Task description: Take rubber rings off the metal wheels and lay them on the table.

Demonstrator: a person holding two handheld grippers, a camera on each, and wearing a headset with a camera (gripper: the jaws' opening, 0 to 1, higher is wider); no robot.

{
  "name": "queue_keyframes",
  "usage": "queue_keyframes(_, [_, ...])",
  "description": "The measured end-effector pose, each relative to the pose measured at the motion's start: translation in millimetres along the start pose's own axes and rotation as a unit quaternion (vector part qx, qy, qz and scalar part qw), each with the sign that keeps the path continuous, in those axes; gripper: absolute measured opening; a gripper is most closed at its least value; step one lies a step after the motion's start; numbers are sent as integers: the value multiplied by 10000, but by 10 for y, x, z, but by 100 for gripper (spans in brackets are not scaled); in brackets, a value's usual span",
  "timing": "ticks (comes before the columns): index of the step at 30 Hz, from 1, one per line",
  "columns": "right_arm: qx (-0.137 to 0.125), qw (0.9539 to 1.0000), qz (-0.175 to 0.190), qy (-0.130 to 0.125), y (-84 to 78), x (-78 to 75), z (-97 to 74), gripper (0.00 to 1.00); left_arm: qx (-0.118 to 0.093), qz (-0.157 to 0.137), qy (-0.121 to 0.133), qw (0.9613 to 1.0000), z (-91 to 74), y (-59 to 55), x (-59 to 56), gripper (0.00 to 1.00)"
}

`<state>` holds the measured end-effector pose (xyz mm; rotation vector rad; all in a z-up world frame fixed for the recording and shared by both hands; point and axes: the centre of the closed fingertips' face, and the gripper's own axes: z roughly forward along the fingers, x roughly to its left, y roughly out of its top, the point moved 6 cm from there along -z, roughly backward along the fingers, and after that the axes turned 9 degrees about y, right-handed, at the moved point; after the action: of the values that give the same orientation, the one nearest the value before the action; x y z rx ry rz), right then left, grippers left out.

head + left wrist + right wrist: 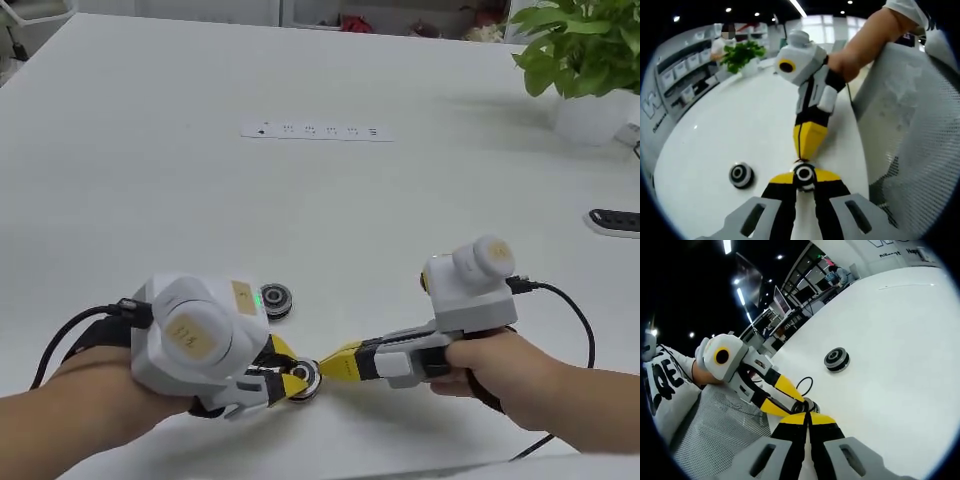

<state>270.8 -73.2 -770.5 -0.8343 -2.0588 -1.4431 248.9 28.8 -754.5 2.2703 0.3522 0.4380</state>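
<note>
A small metal wheel [304, 379] with a black rubber ring sits just above the table, clamped between the yellow tips of my left gripper [298, 380]. In the left gripper view the wheel [804, 173] faces the camera between my left gripper's [804, 178] jaws. My right gripper [330, 368] comes in from the right, its yellow tips pressed together on the ring at the wheel's rim [809, 405]. The same right gripper [802, 158] points down onto the wheel in the left gripper view. A second wheel [274, 300], ring still on, lies on the table nearby.
The white table [330, 220] stretches far ahead. A flat white power strip [316, 130] lies mid-table, a potted plant [582, 60] stands at the far right, and a black strip [614, 221] is at the right edge. Cables trail from both grippers.
</note>
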Motion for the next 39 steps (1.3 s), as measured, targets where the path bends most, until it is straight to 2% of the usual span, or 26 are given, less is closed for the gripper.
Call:
queue_keyframes(21, [54, 9998, -44, 167, 21, 83, 65, 0, 50, 7, 13, 10000, -3, 4, -5, 13])
queue_keyframes(23, [51, 9997, -69, 222, 28, 107, 85, 0, 47, 10, 12, 10000, -1, 8, -10, 13])
queue_keyframes(24, [22, 9982, -69, 589, 42, 201, 127, 0, 46, 11, 17, 10000, 2, 11, -12, 13])
queue_keyframes(25, [57, 9988, -67, 489, 39, 203, 147, 0, 50, 15, 23, 10000, 4, 13, -12, 13])
queue_keyframes(26, [162, 9986, -408, 309, 54, 182, 147, 0, 49, 32, 18, 10000, 0, 16, -13, 13])
queue_keyframes(27, [164, 9988, -289, 359, 54, 198, 146, 0, 52, 24, 21, 10000, -3, 15, -13, 13])
queue_keyframes(30, [126, 9991, -240, 328, 38, 173, 133, 0, 51, 10, 23, 10000, -9, 15, -12, 13])
queue_keyframes(39, [18, 9995, -219, 207, 59, 108, 76, 0, 10, -18, 32, 10000, -19, 5, -7, 13])
